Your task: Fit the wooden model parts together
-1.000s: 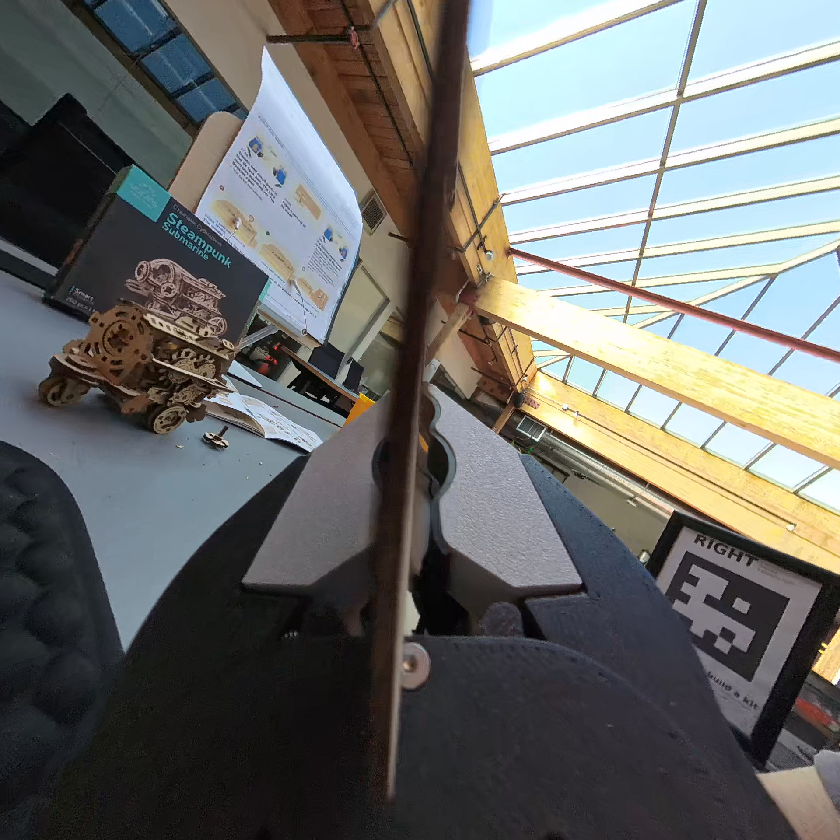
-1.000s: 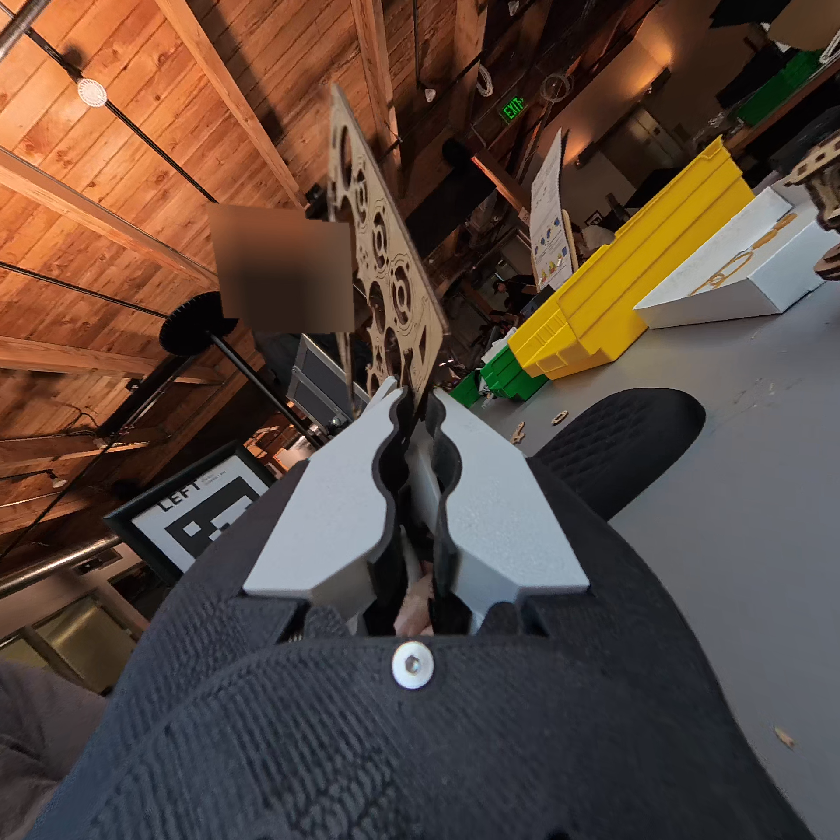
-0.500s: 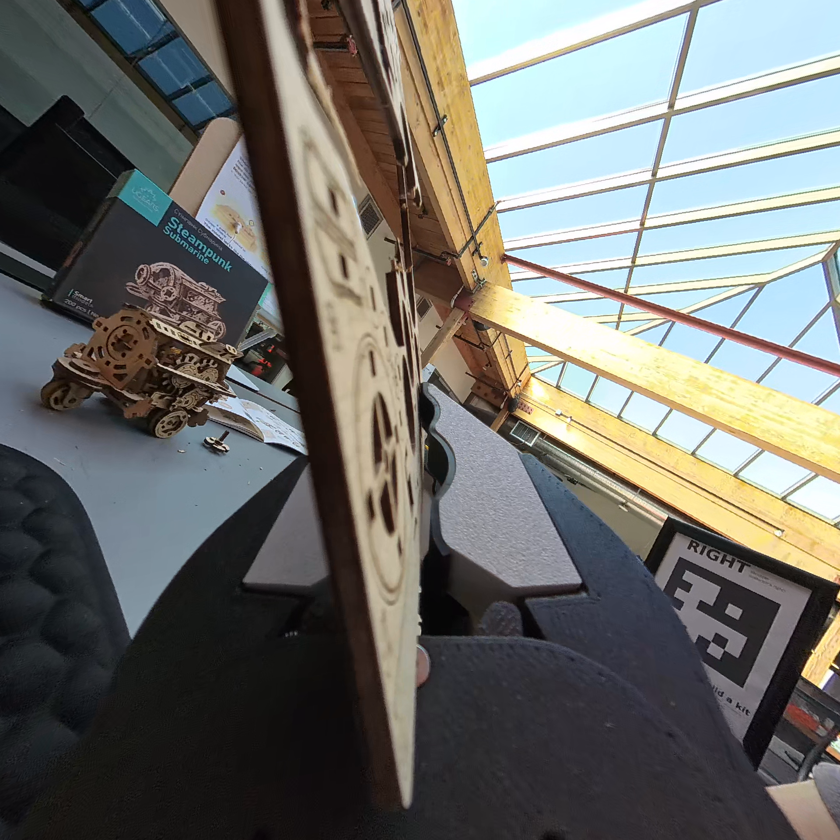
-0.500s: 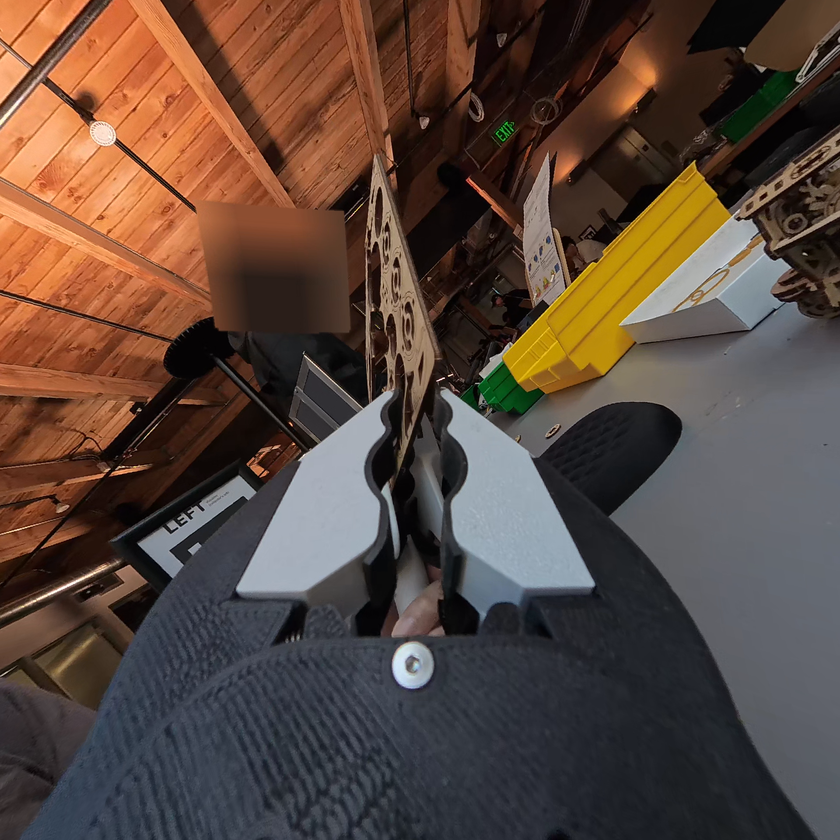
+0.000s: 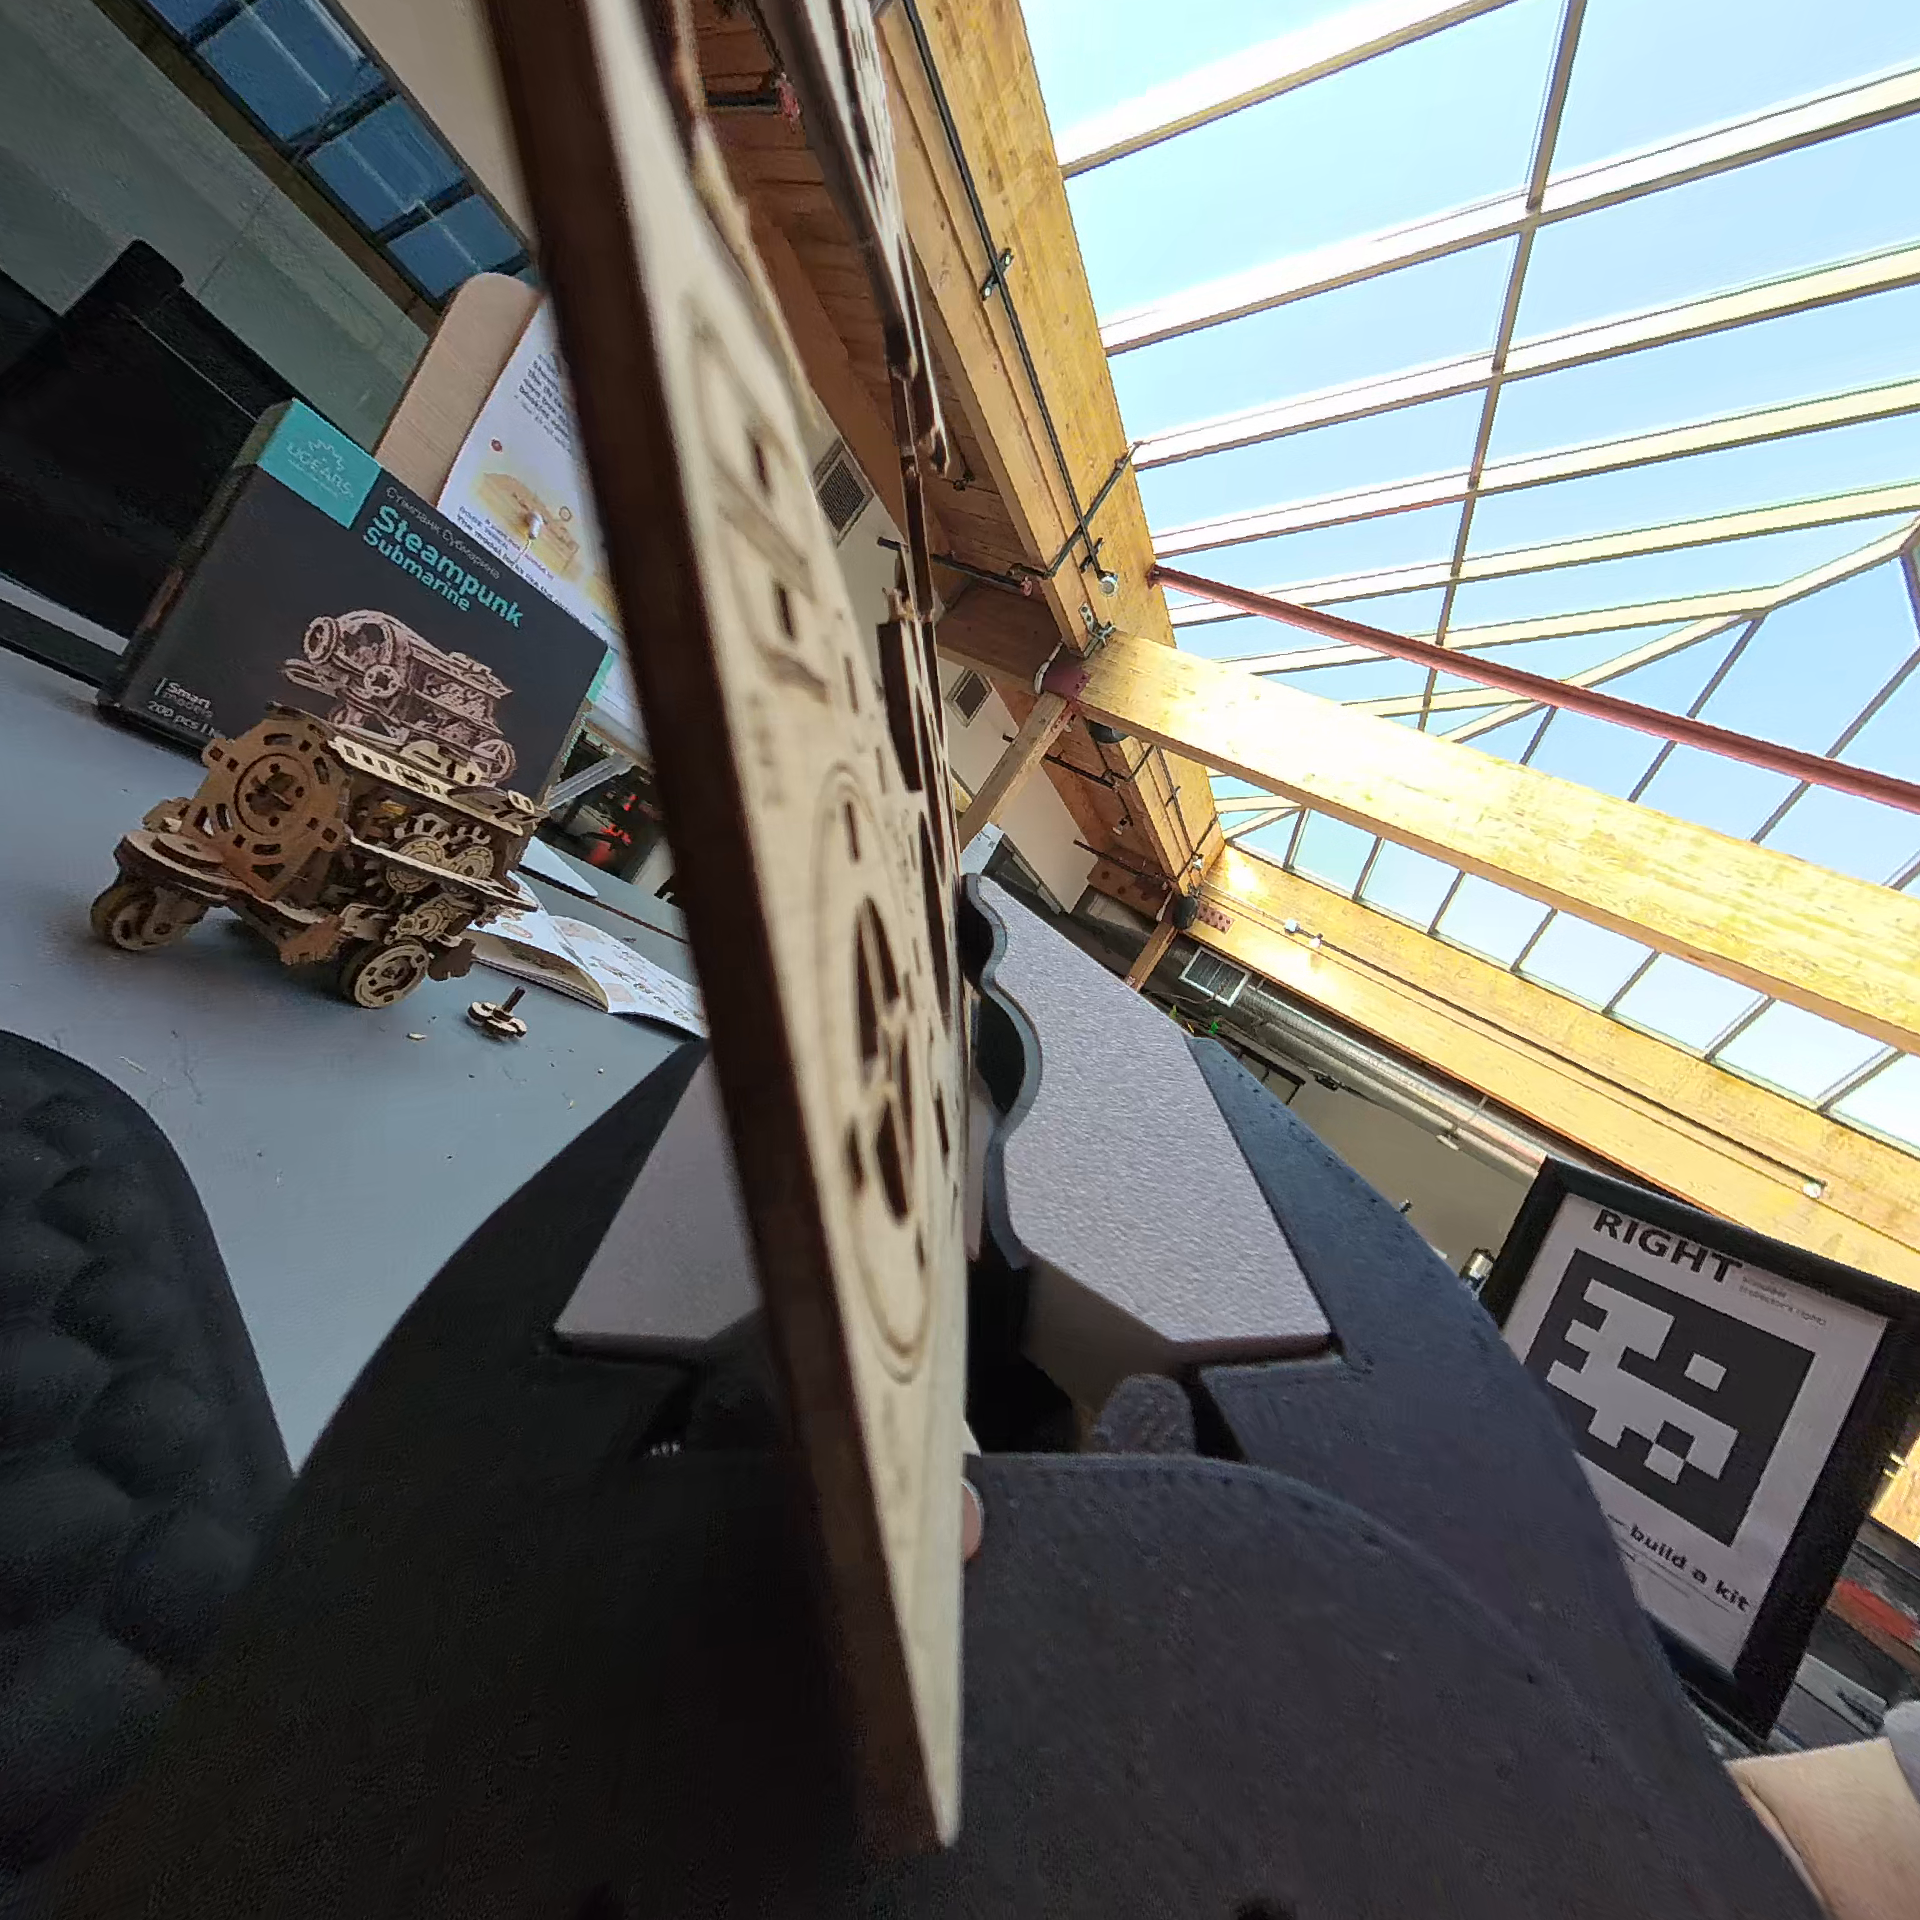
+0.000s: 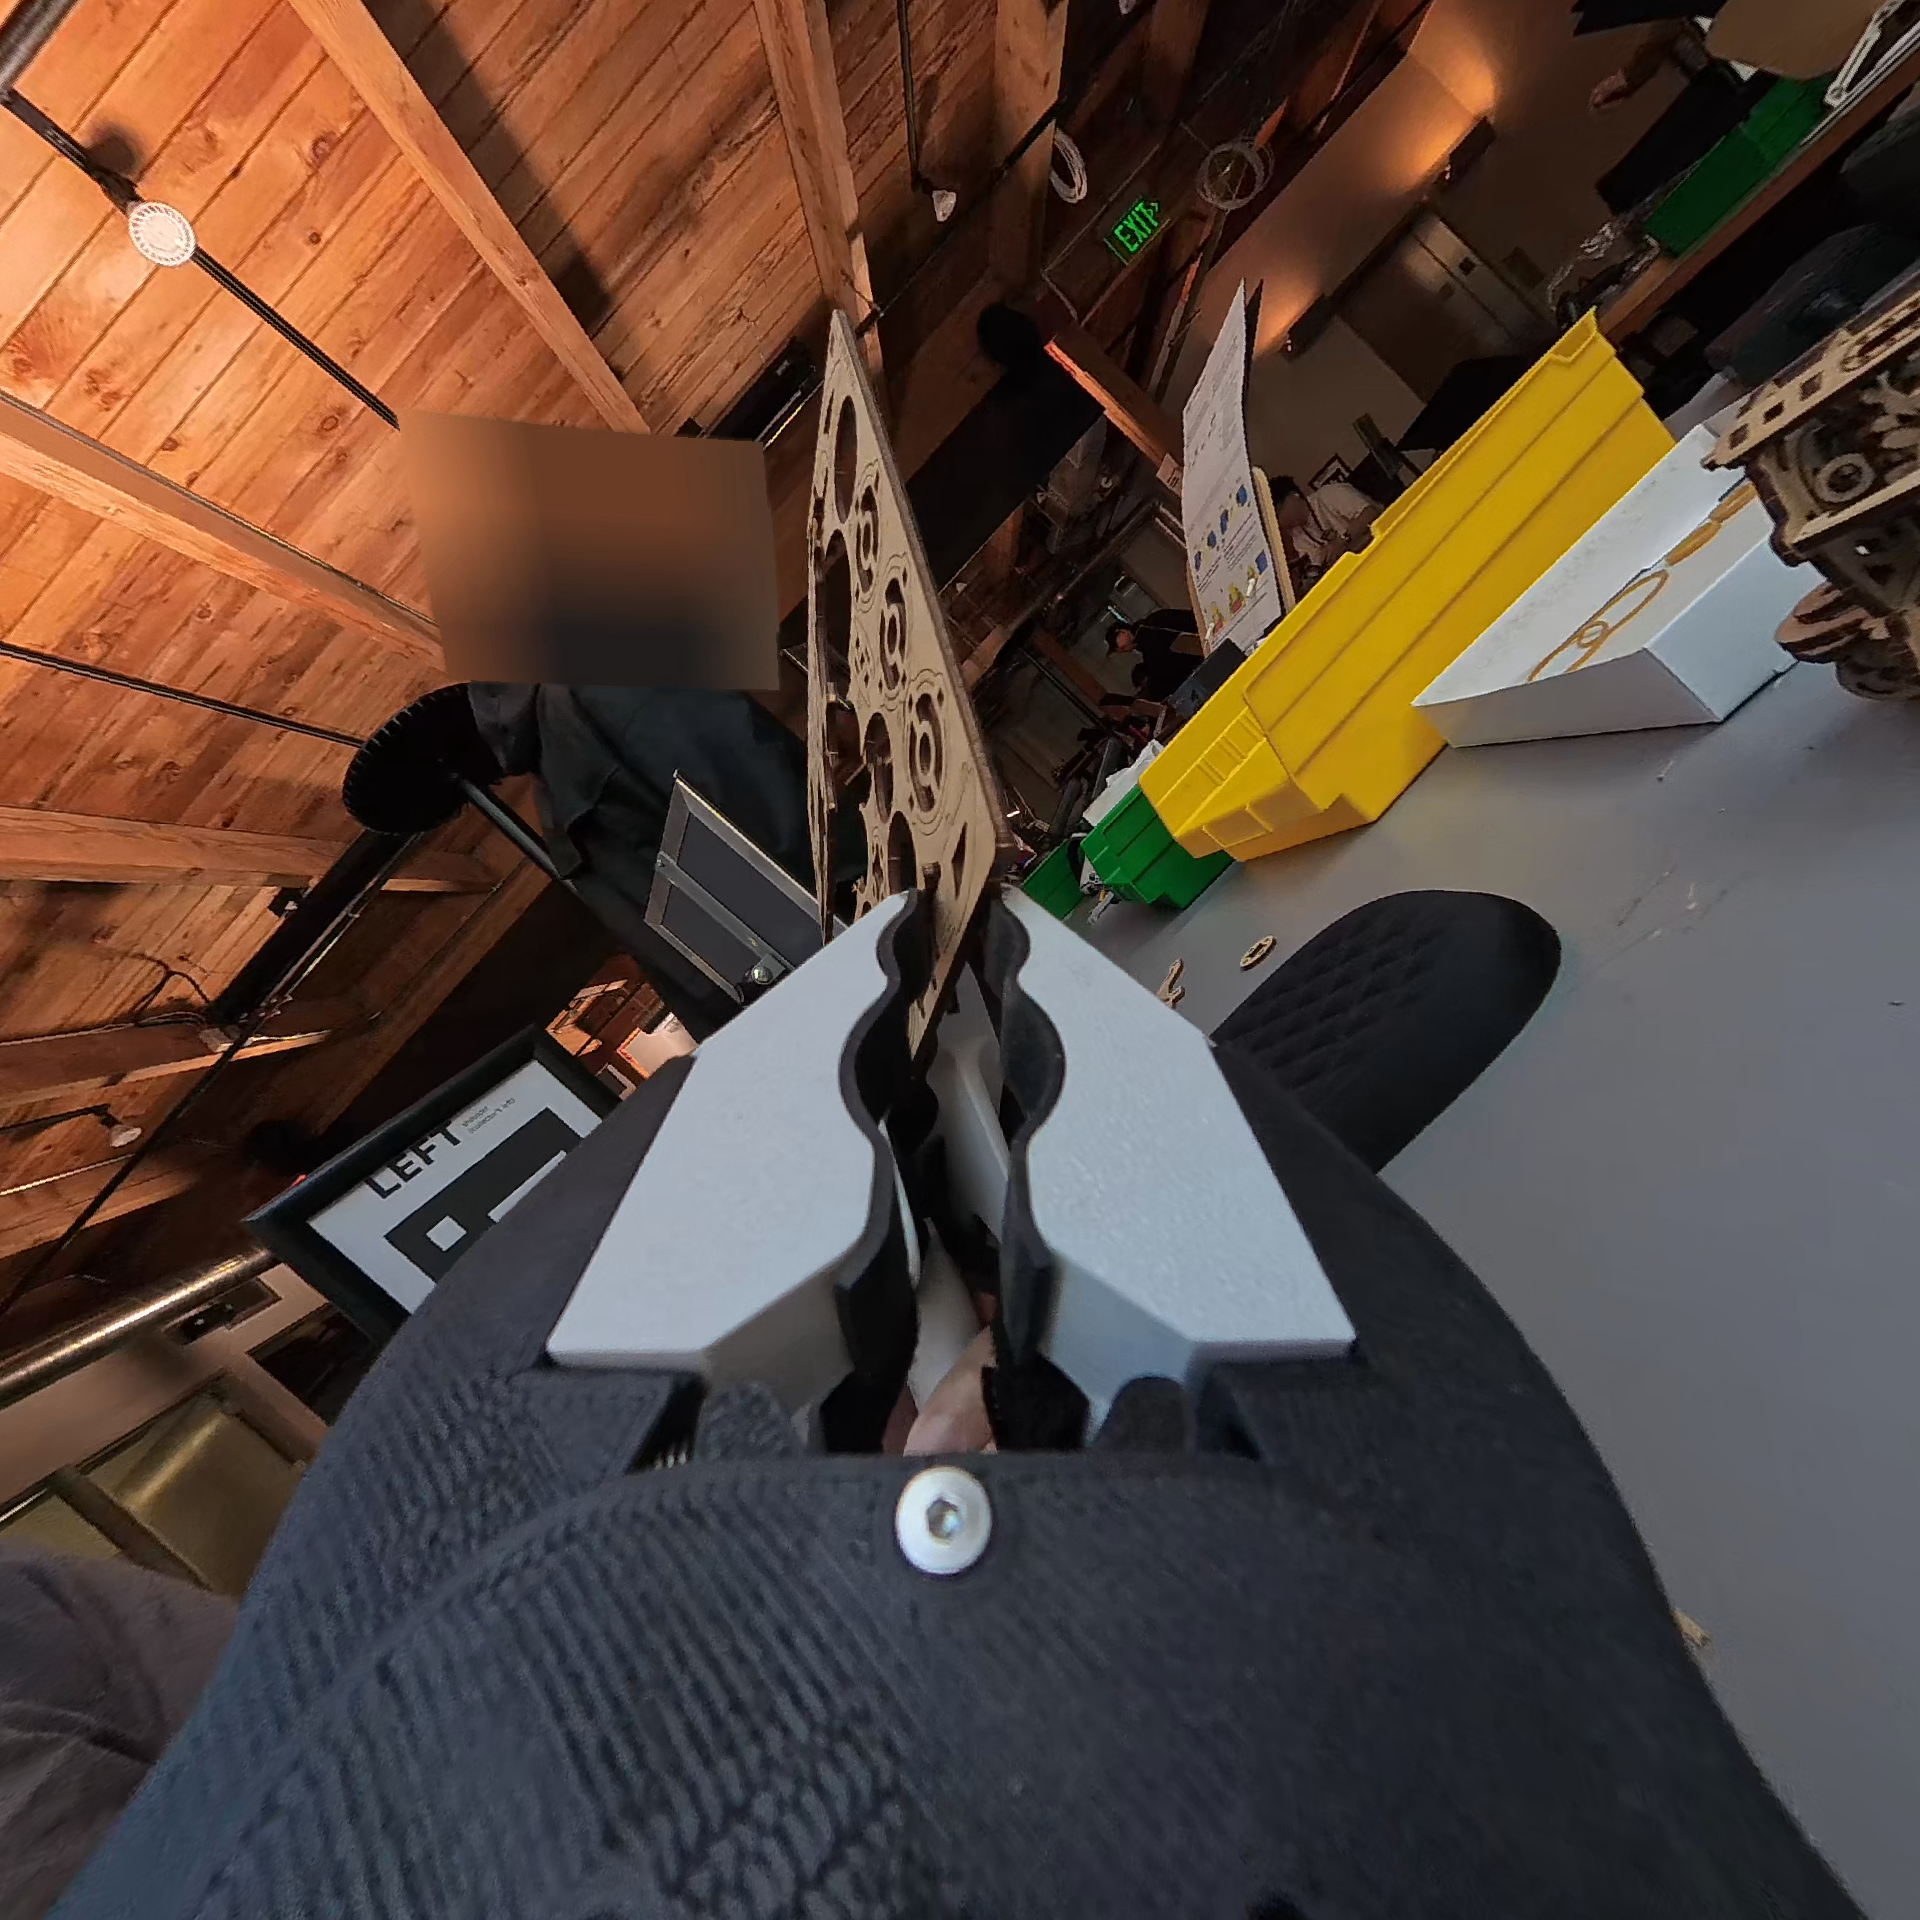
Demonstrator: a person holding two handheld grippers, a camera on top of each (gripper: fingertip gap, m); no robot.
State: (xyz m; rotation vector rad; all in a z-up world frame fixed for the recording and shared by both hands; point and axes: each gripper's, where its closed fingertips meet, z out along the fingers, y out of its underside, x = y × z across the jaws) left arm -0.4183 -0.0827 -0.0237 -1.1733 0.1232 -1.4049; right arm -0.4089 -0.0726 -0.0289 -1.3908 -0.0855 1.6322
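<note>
Both the left gripper and right gripper pinch the wooden sheet. At right, a white tray holds wooden rings, beside yellow bins.

Laser-cut wooden parts sheet, upright, edge-on

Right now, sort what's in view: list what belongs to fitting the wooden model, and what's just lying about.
Belongs to the job:
wooden parts sheet, held in both grippers' jaws
assembled wooden model
instruction booklet
small loose gear

Lying about:
kit box
yellow bins
green bins
white tray
</note>
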